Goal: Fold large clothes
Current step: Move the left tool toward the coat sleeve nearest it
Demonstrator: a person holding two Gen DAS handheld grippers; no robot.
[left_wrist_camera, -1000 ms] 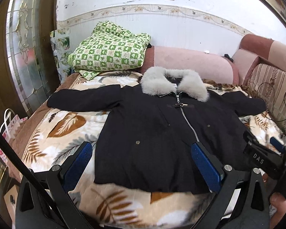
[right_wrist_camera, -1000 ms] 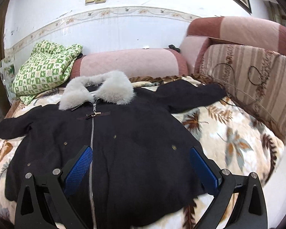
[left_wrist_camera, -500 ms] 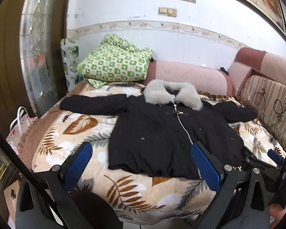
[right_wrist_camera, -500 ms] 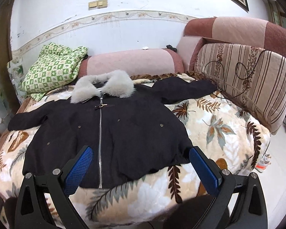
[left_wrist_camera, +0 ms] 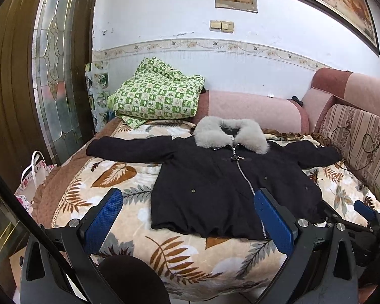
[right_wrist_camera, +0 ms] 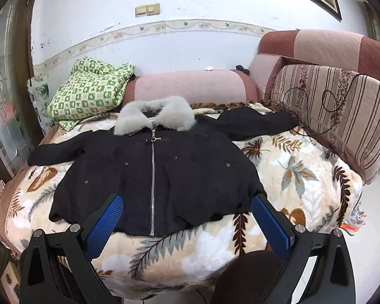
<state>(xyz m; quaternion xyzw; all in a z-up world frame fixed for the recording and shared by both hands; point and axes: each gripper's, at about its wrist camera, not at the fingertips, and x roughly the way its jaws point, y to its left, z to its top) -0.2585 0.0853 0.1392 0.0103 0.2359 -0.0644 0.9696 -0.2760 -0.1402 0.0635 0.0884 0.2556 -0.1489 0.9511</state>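
The left gripper (left_wrist_camera: pixel 187 217) stands with its blue-padded fingers spread wide and nothing between them, short of the bed's near edge. The right gripper (right_wrist_camera: pixel 187 217) is likewise wide apart and empty, also clear of the fabric. In the left view only a blue fingertip and some black frame of the right gripper show at the right edge — the rest is cut off.

Beyond both lies the black zip-front coat with a grey fur collar (right_wrist_camera: pixel 154 167), spread flat and face up on the leaf-patterned beige blanket (right_wrist_camera: pixel 291 172) that covers the bed, zip closed, sleeves stretched out to either side. Its hem sits near the blanket's front edge; the hem's left part is hidden behind a left-gripper finger in the left view. The far sleeve end touches the striped brown cushion (right_wrist_camera: pixel 342 106).

A folded green-and-white checked quilt (left_wrist_camera: pixel 157 96) rests behind the coat's collar side, against a pink bolster (left_wrist_camera: pixel 253 109). A dark rounded shape at the bottom of each view is too close to make out.
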